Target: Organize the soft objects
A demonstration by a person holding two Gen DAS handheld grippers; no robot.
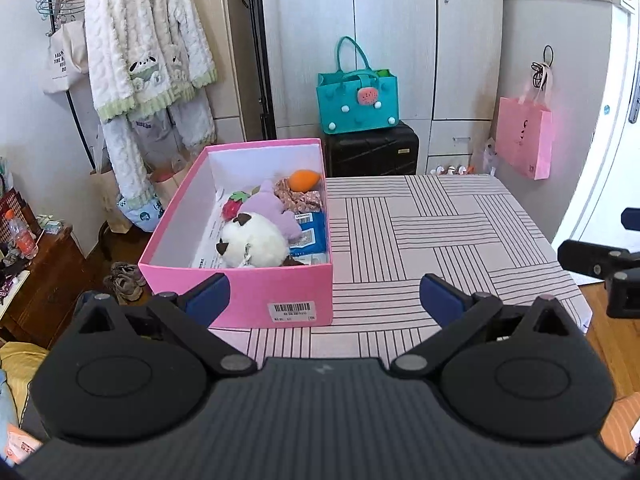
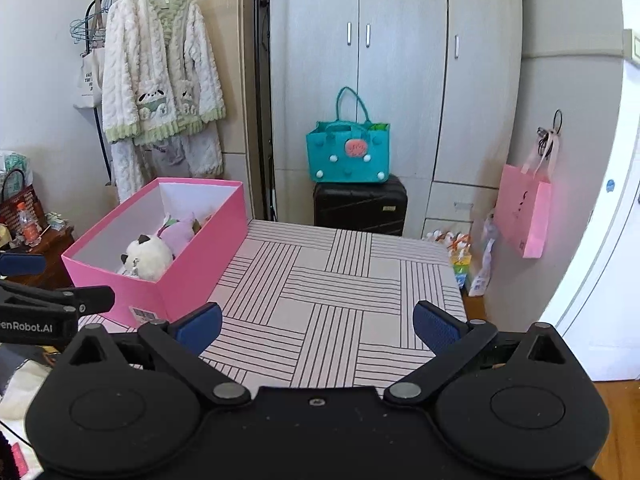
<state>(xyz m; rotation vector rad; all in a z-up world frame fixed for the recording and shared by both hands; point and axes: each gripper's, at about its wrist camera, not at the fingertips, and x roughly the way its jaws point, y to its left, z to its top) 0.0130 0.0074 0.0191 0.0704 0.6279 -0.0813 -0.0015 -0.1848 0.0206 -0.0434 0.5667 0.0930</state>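
A pink box (image 1: 240,292) (image 2: 192,264) stands on the left part of the striped table (image 1: 440,232) (image 2: 340,292). Inside lie a white plush (image 1: 256,246) (image 2: 150,258), a purple plush (image 1: 268,210) (image 2: 180,234), a strawberry toy (image 1: 232,206), an orange sponge (image 1: 305,179), a floral cloth (image 1: 300,200) and a blue packet (image 1: 310,234). My left gripper (image 1: 324,298) is open just in front of the box, holding nothing. My right gripper (image 2: 318,326) is open over the table's near edge, to the right of the box, also holding nothing.
Behind the table a teal bag (image 1: 356,98) (image 2: 348,152) sits on a black suitcase (image 1: 372,150) (image 2: 360,204) before a wardrobe. A pink paper bag (image 1: 524,136) (image 2: 524,212) hangs at the right. Fluffy robes (image 1: 148,52) hang on a rack at the left.
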